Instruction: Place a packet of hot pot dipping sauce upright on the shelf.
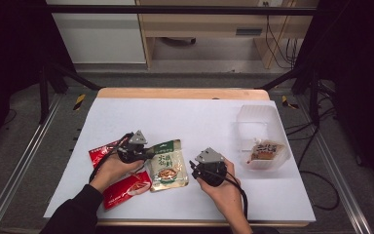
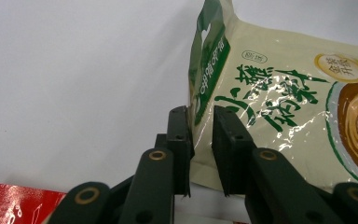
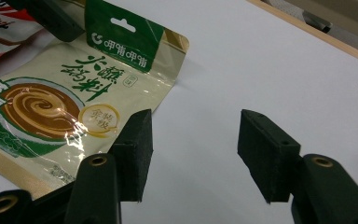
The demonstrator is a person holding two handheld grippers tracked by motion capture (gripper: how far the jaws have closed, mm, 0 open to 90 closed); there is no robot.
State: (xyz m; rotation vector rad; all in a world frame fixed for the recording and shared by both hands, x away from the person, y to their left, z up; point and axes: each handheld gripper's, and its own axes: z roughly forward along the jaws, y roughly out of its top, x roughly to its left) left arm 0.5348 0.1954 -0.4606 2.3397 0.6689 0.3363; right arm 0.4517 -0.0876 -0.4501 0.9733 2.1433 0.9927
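Jaws of left gripper (image 2: pixel 200 135) closed to a narrow gap on the edge of the green-and-cream sauce pouch (image 2: pixel 279 102); right gripper (image 3: pixel 193 144) jaws wide apart, holding nothing.

Left to right on the white table (image 1: pixel 195 117): red packet (image 1: pixel 121 187) under the left hand, pouch lying flat beside it with its green header end pinched, right gripper just beside the pouch, then a clear plastic tub (image 1: pixel 253 117) with a small snack packet (image 1: pixel 267 151) inside, well apart.
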